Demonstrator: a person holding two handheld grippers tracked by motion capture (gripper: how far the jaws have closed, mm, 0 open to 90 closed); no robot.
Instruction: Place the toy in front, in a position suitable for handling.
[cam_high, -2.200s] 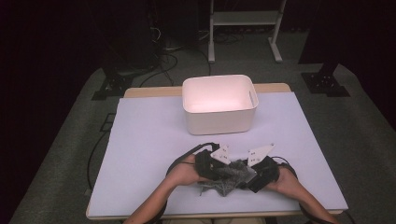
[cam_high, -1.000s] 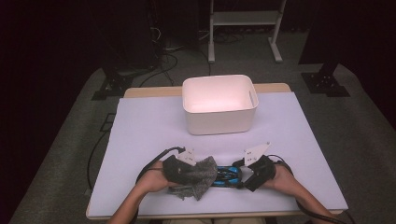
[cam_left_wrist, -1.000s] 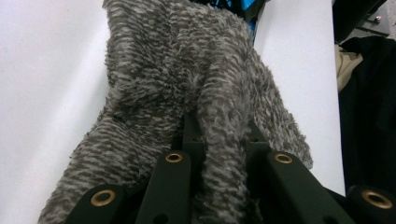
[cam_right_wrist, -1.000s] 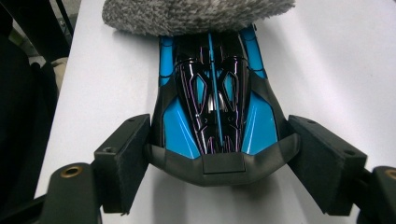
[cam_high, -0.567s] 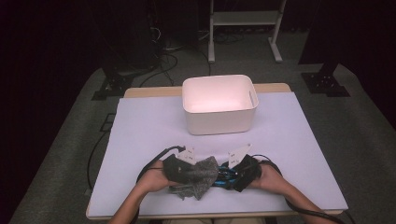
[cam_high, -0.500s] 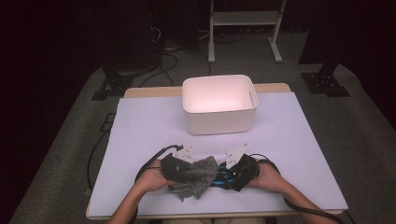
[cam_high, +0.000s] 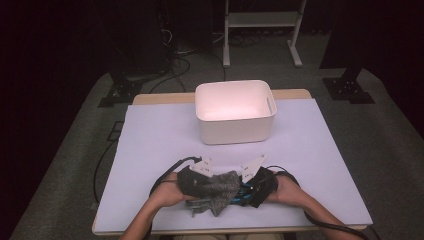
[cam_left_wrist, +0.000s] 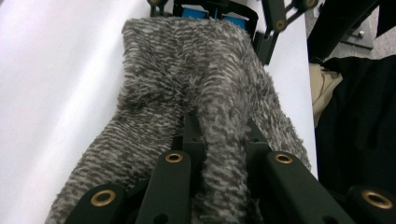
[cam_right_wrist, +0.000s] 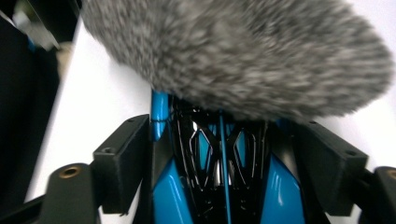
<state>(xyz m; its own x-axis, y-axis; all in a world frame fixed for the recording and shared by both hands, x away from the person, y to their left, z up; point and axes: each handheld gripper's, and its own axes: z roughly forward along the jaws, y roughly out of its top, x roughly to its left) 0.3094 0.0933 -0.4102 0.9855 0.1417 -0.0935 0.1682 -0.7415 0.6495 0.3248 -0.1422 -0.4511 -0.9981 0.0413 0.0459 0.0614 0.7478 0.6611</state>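
While my left claw (cam_left_wrist: 219, 154) pinches a fold of the fuzzy grey sock (cam_high: 216, 189), its jaws are squeezed tight on the fabric. The sock lies on the worktop (cam_high: 150, 145) near my edge, between both claws, and its long way runs from left to right. Its far end points at my right claw (cam_right_wrist: 219, 140). That claw looks closed, blue parts together, right beside the sock's round end; I cannot tell if it grips anything. From above I see the white bin (cam_high: 235, 112) well beyond the sock. The left gripper view shows the pinch close up; the high view does not.
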